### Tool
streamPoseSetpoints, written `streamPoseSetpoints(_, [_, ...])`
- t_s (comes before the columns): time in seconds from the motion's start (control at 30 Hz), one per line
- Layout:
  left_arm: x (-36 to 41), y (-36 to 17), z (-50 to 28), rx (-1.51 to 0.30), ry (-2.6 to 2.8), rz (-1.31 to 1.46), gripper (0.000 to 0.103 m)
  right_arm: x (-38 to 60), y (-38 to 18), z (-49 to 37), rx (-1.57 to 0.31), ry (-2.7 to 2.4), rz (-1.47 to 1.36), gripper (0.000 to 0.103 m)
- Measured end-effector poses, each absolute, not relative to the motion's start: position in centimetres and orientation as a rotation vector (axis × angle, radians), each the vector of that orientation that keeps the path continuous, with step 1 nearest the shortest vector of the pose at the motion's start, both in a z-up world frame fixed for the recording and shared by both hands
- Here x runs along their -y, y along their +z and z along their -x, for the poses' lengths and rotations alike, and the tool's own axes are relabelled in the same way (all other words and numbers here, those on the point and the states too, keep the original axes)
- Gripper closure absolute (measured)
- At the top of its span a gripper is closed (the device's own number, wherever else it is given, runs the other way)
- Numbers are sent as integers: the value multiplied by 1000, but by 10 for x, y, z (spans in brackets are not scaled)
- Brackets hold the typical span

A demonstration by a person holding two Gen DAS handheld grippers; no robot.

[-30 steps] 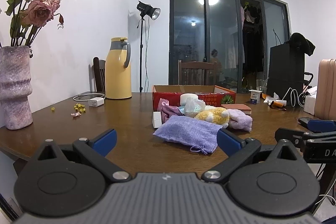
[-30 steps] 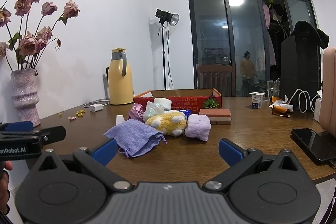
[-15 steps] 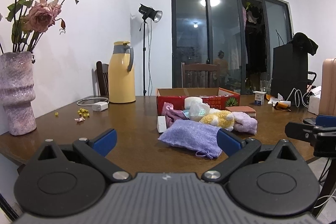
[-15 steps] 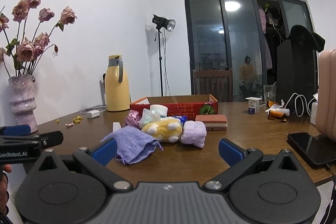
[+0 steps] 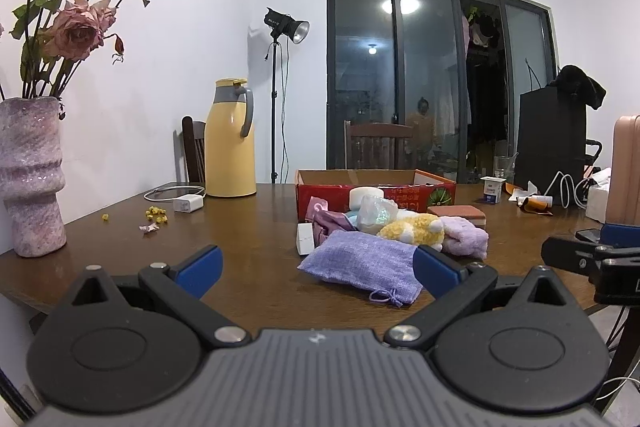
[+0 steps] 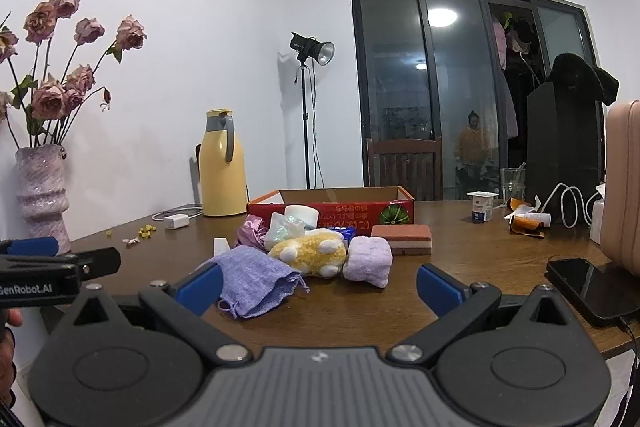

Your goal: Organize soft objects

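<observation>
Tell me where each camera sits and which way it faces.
Left wrist: rides on the left tool, low at the table's near edge, facing the pouch, the red box and the glass doors; its open blue fingers show, with the right tool at the right edge.
Right wrist: rides on the right tool, same heading from further right; its open fingers show, with the left tool and a bit of hand at the left edge.
Shared: pouch, yellow plush, box, flask, vase.
</observation>
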State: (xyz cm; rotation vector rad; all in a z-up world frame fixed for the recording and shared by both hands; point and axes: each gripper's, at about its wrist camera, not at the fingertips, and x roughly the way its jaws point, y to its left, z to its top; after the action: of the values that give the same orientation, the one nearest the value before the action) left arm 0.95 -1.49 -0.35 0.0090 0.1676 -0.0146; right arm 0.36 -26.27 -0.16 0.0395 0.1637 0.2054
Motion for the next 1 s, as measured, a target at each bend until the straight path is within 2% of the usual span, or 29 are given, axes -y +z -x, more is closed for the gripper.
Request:
streamPoseSetpoints(0.43, [13,-5,-30,-165,0,-6,0,269,-6,-24,-167,193,-69,0])
streamPoseSetpoints(0.6, [13,-8,-53,-191,-7,-8,0,259,-14,-37,-165,173,13,0])
streamPoseSetpoints(0.73, [12,-10,-83,-229,-10,5,0,258,-12,-65,-202,184,1,0])
streamPoseSetpoints(0.87, [10,-9,-127,-301,-59,21,0,266,-12,-107,-264,236,-116,5])
streamPoseSetpoints(1.0, [-5,-6,-180,-381,-123,69,0,257,-17,-147,-373,336,-179,7])
